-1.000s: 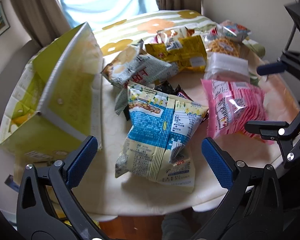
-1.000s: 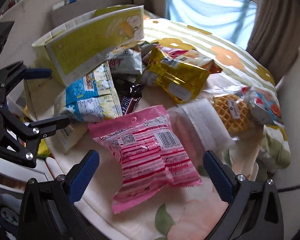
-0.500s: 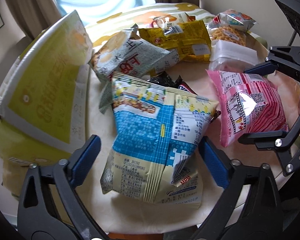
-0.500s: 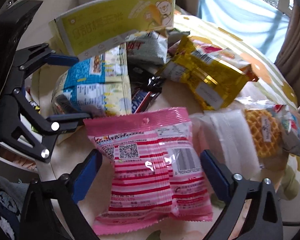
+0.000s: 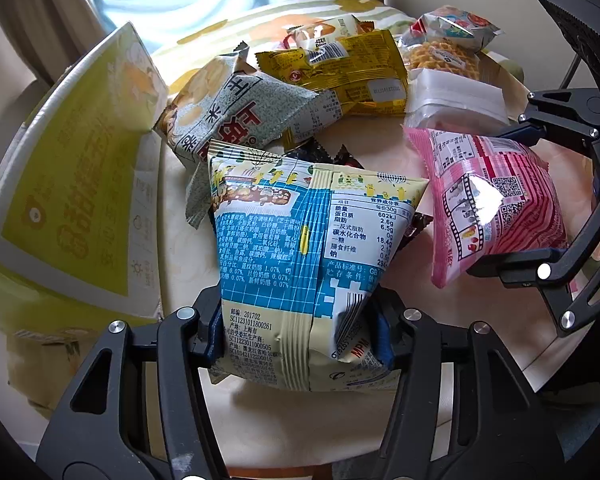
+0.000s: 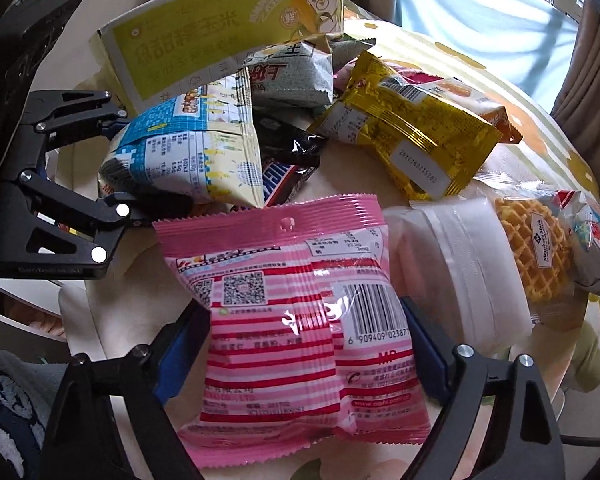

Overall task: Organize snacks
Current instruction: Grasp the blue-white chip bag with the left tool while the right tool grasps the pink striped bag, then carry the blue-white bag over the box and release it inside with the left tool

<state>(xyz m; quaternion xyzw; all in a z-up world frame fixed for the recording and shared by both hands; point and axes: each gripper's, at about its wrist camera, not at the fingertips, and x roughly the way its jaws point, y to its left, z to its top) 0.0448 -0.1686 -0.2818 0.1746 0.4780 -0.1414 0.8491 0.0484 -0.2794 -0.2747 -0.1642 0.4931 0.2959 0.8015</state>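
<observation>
**Two bags being gripped, the sorting barely begun**

The snacks are still lying in one loose heap on the table (image 5: 260, 432); nothing seems to be sitting in the yellow box (image 5: 76, 184) yet, though its inside is mostly hidden, so almost all of the organizing is left.

The left claw (image 5: 300, 336) has just been closing, and its pads are now pressing into the near end of the blue bag (image 5: 308, 248), creasing it. This bag is lying at the near edge of the heap, its long axis running from 6 o'clock to 12 o'clock in the left view, its far seal pointing toward the grey bag (image 5: 236, 116) at 11 o'clock.

The right claw (image 6: 300, 352) has also been closing, around the pink bag (image 6: 296, 316). Its pads are sitting tight against both sides, the wrapper bulging between them, so I judge it gripped. The bag's long axis is running 6 to 12 in the right view, hang-hole end pointing away toward 12.

Still untouched, from 12 round to 3 in the right view: the gold bag (image 6: 412, 140), the white pouch (image 6: 468, 272) and the waffle (image 6: 536, 256).
</observation>
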